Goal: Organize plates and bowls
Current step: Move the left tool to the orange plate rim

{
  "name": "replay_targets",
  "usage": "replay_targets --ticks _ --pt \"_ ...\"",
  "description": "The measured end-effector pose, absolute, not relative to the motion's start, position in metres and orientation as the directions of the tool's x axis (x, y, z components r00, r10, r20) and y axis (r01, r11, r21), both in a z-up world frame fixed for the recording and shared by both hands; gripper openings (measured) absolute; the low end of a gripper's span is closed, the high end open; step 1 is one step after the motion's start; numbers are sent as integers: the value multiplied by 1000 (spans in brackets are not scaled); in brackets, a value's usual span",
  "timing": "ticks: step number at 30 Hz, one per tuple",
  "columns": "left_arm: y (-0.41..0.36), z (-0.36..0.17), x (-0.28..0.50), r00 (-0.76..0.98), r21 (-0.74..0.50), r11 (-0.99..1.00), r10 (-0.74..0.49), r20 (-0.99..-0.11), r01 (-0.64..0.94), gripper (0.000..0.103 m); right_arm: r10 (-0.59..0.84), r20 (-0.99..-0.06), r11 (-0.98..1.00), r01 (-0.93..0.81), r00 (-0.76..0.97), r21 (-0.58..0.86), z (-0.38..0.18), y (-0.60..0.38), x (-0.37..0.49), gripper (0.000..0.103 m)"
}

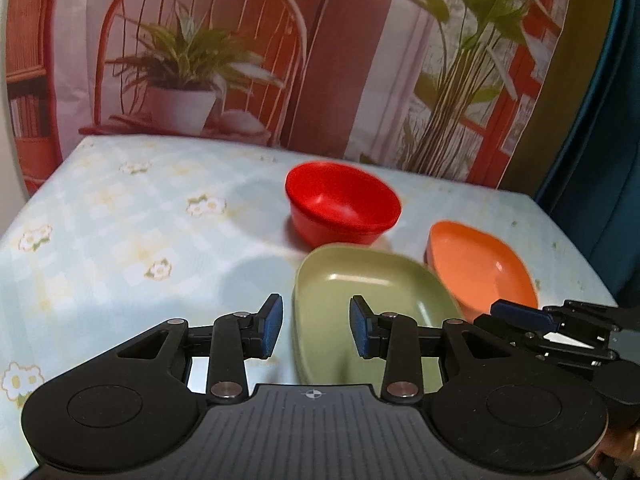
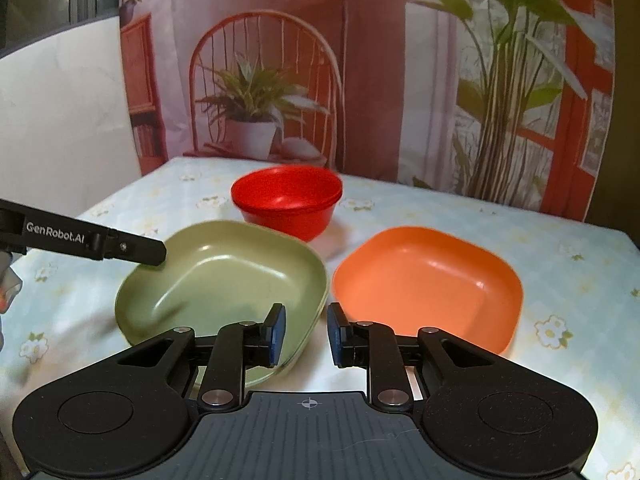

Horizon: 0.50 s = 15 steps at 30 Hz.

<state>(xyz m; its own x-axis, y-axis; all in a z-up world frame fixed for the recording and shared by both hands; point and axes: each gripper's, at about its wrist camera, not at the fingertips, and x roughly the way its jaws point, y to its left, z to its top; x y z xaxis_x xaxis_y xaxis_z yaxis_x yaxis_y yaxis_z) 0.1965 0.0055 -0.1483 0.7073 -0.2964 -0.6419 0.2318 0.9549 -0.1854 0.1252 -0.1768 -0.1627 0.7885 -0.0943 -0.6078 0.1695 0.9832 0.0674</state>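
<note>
Left gripper (image 1: pixel 316 326), jaws apart, straddles the near-left rim of the green square plastic plate (image 1: pixel 360 300). Right gripper (image 2: pixel 306 334), jaws apart, hovers between it and the orange square plate (image 2: pixel 428 280); red round bowl (image 2: pixel 286 204) sits beyond.

Two plates (image 2: pixel 224 280) (image 2: pixel 428 284) side by side, bowl (image 2: pixel 288 204) behind them.

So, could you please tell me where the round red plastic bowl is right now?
The round red plastic bowl sits farthest back on the floral tablecloth, behind the green square dish and orange square dish.
</note>
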Motion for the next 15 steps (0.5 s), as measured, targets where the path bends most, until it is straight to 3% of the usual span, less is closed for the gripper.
replay_targets --ticks 15 --pt "-31 -124 205 727 -174 943 -330 -602 283 43 -177 -544 953 281 820 114 -157 -223 105 21"
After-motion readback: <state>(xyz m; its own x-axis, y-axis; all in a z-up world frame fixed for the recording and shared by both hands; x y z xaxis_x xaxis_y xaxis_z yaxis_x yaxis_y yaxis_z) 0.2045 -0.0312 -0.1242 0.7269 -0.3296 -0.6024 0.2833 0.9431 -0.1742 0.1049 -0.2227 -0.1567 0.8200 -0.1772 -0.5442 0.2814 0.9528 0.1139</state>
